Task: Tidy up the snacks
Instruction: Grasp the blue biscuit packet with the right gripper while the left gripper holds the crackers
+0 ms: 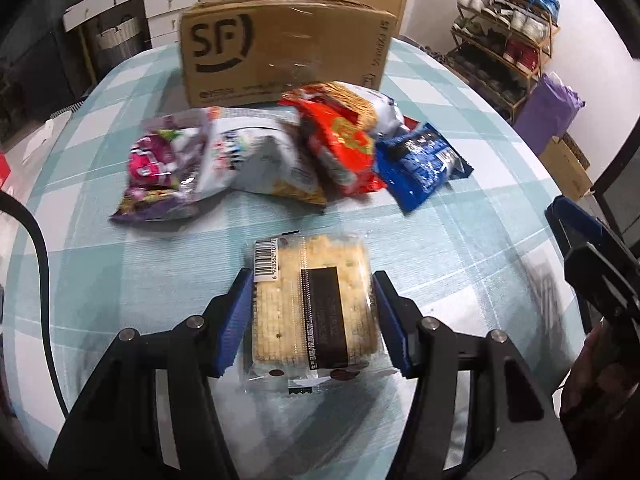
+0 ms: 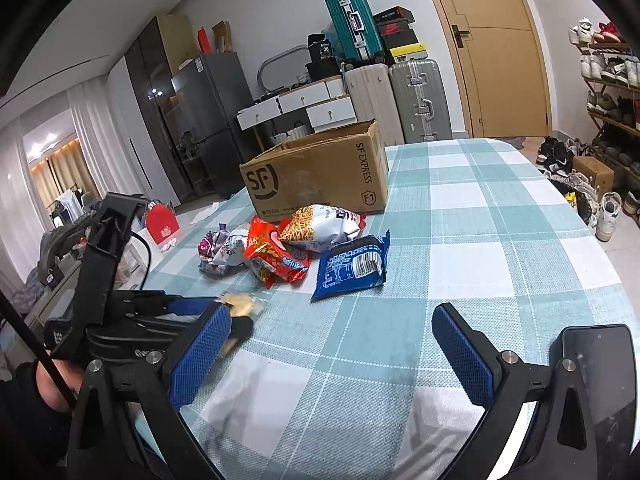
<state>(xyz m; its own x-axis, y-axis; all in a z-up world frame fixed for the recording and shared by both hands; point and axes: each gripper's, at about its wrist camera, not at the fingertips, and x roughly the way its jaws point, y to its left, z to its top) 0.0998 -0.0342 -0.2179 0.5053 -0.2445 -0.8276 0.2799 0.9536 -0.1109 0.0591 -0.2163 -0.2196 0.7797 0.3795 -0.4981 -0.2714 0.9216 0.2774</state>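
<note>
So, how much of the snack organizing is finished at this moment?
Nothing visibly packed: the brown cardboard SF box stands open, inside hidden. In hand: left gripper clamps the clear-wrapped cracker pack. Right gripper is open, empty. Left: purple bag, white bag, red packet, blue packet.

The worktop wears a woven teal-and-white checked cloth (image 2: pixel 460 216), matt, its weave visible at lower centre of the right wrist view; the brown corrugated cardboard box (image 1: pixel 280 48) at upper centre is dull and scuffed, with glossy clear tape across its face; the clear glossy plastic-wrapped cracker packet (image 1: pixel 312 304) shines at its crimped ends; the blue foil snack bag (image 2: pixel 354 266), the red foil snack bag (image 1: pixel 340 152) and the purple foil snack bag (image 1: pixel 156 168) are crinkled and reflective; the blue fingers (image 2: pixel 200 354) carry rough, dimpled rubbery pads on matt black plastic with bright metal pins.
</note>
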